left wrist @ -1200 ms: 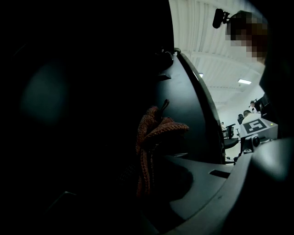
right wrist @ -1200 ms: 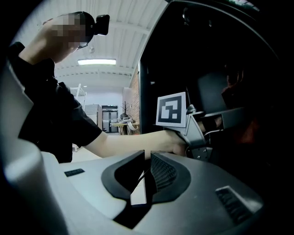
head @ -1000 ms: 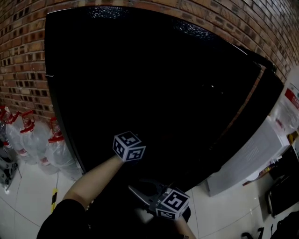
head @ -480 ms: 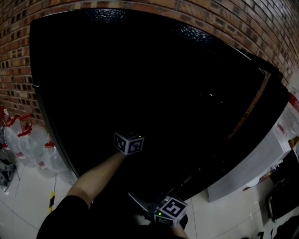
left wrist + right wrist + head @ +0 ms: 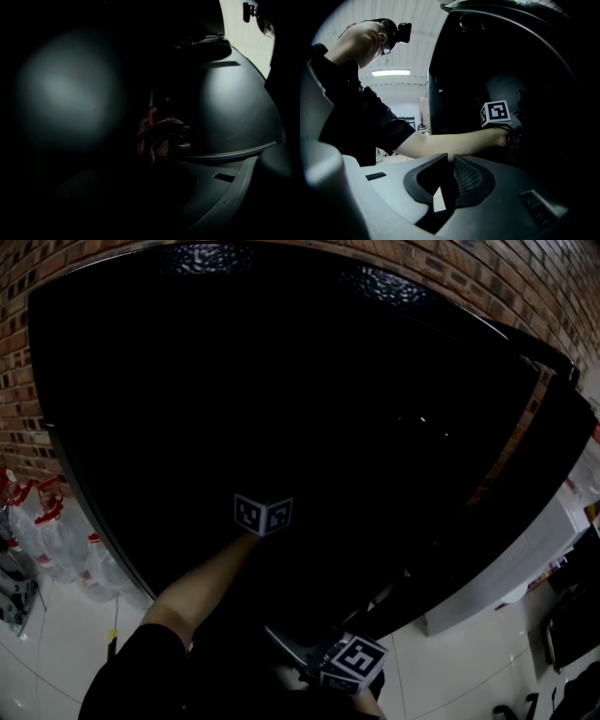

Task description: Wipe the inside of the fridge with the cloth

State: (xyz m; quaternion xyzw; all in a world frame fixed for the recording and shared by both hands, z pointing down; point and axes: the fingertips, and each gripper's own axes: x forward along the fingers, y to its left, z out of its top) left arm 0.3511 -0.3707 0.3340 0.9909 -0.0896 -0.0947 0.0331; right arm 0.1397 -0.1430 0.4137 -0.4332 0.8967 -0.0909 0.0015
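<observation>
My left tongs [image 5: 262, 515] are clamped tight on the reddish cloth [image 5: 157, 136], which sits mid-frame in the left gripper view, inside the dark fridge [image 5: 281, 352]. Right tongs [image 5: 450, 157] are closed up and empty, low and right of centre in the head view.

1. A black short sleeve [image 5: 356, 117] covered the upper arm.
2. A white cube with black square markers [image 5: 263, 515] sat above the left wrist; a matching right cube [image 5: 354, 660] sat lower down.
3. The right gripper [image 5: 449, 174] had a pale grey moulded body, black jaws and a ribbed pad [image 5: 467, 176].
</observation>
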